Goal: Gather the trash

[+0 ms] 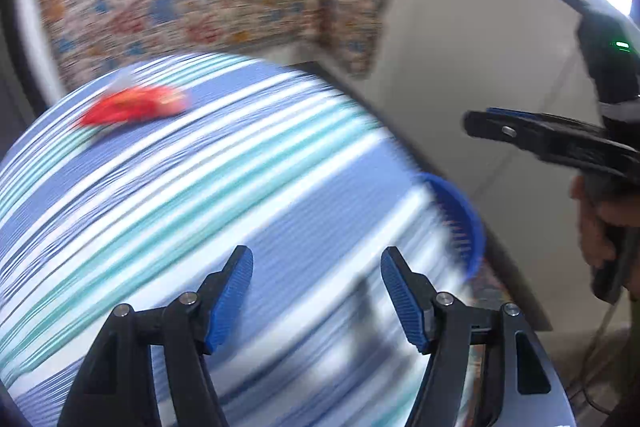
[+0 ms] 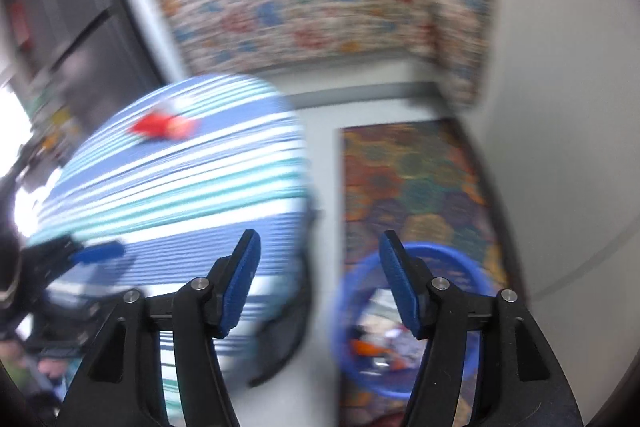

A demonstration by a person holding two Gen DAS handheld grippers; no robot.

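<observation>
Right wrist view alone shows trash (image 2: 376, 347) inside the blue basket (image 2: 344, 291).

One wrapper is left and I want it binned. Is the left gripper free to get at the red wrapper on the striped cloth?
Probably yes. The left gripper is open and empty, and only bare striped cloth lies between it and the red wrapper; it must travel forward-left.

Both are wide open and holding nothing: the left hand-held gripper (image 1: 316, 293) and the right hand-held gripper (image 2: 320, 283), blue pads spread apart, with the person's right hand (image 1: 600, 227) gripping its handle.
</observation>
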